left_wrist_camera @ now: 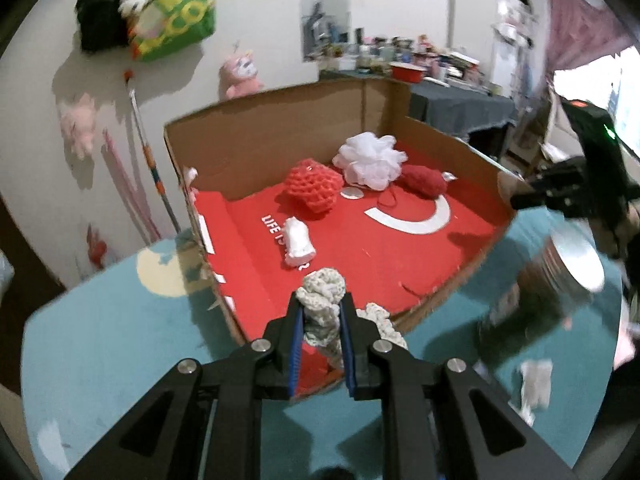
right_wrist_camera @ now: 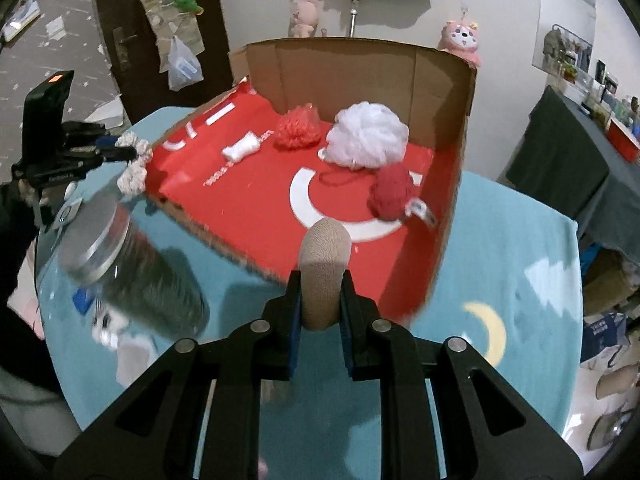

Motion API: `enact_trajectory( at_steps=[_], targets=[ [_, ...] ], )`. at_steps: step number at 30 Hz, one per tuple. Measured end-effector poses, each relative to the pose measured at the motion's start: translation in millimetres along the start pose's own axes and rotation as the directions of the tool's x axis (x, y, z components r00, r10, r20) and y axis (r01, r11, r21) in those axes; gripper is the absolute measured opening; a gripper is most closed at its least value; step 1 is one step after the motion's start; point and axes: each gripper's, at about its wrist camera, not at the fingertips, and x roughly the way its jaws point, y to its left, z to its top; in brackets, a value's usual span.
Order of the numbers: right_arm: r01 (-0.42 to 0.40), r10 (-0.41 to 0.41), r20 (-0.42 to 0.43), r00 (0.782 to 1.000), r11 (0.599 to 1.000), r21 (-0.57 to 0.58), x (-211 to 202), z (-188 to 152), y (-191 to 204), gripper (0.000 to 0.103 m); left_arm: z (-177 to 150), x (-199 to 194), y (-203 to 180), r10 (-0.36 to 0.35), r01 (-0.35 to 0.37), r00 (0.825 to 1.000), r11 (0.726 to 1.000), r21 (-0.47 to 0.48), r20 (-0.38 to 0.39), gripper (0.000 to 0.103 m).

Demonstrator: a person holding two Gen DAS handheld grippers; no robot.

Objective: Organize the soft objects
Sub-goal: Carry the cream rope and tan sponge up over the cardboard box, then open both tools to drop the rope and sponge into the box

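Two tongs pinching soft things over a red-lined cardboard box [left_wrist_camera: 280, 136].
Left tongs [left_wrist_camera: 322, 308] clamp a knobbly cream crochet strip [left_wrist_camera: 324, 288]; right tongs [right_wrist_camera: 320, 280] squeeze a smooth beige roll [right_wrist_camera: 326, 256]; fluffy white pouf [right_wrist_camera: 366, 136] at 12 o'clock inside.

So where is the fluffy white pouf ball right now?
In both wrist views the white pouf sits in the cardboard box near its back wall, between the red crocheted ball and the dark red yarn ball.
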Motion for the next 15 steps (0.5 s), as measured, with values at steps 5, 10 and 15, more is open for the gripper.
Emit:
enact_trajectory(
  at_steps=[5, 10, 15],
  targets=[
    [0.072, -0.072, -0.079, 0.994, 0.997, 0.000, 27.9, 27.8, 6.7, 0.016, 10.9, 28.8, -8.2, 0.037, -0.041, 0.997, 0.998, -0.052, -0.065, 0.017],
    [0.134, -0.132, -0.186, 0.974, 0.991, -0.004, 59.3, 43.2, 5.1, 0.017, 14.9, 53.4, -4.8, 0.063, -0.076, 0.990, 0.992, -0.103, -0.124, 0.017],
    [0.193, -0.190, -0.280, 0.941, 0.981, -0.016, 84.3, 47.0, -2.5, 0.017, 12.8, 69.2, -1.0, 0.074, -0.095, 0.984, 0.987, -0.128, -0.160, 0.018]
  ],
)
